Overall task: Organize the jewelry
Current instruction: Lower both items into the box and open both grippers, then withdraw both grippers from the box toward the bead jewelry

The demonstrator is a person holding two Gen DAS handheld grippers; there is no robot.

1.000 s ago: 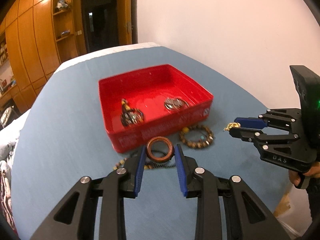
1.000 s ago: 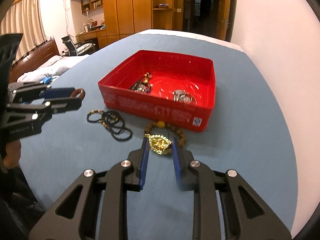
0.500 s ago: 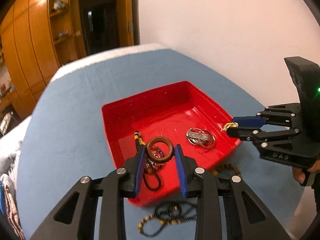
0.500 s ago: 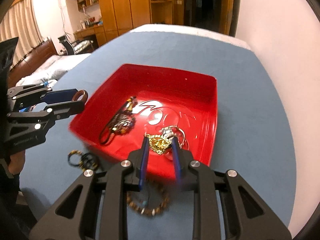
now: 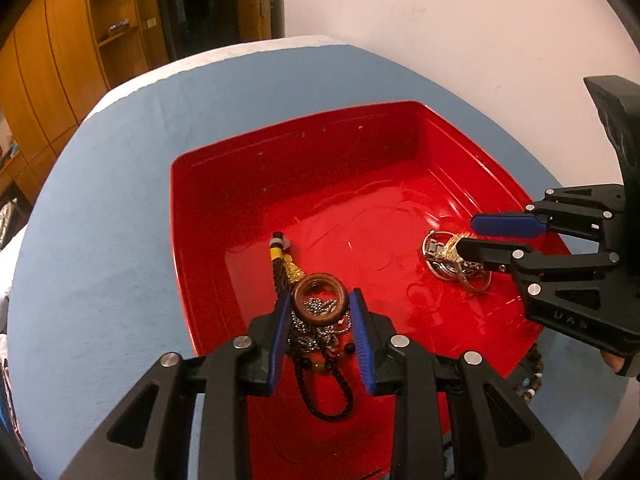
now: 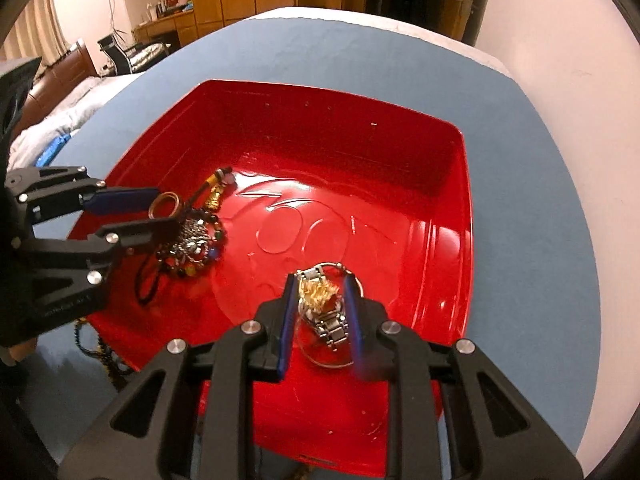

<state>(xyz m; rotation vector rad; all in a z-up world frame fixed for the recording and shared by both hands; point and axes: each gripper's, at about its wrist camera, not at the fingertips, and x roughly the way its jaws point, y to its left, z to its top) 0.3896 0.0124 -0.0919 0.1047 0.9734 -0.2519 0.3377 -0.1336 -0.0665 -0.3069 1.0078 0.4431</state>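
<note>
Both grippers have moved from the table to above the red tray (image 5: 192,240); left gripper (image 5: 320,312) clamps the wooden ring (image 5: 320,300), right gripper (image 6: 322,304) holds the gold chain (image 6: 318,294), release pending.

The red tray (image 5: 224,216) looks like glossy plastic, and its smooth floor gives bright reflections. The table cover (image 6: 532,184) is a matt blue cloth with a fine texture. The ring (image 5: 320,300) looks like brown wood with a soft shine. The small gold chain (image 6: 319,294) is shiny metal, and the watch band (image 6: 334,326) under it is polished silver metal. Both grippers seem matt black plastic; the fingers (image 5: 362,340) carry blue ribbed pads.
</note>
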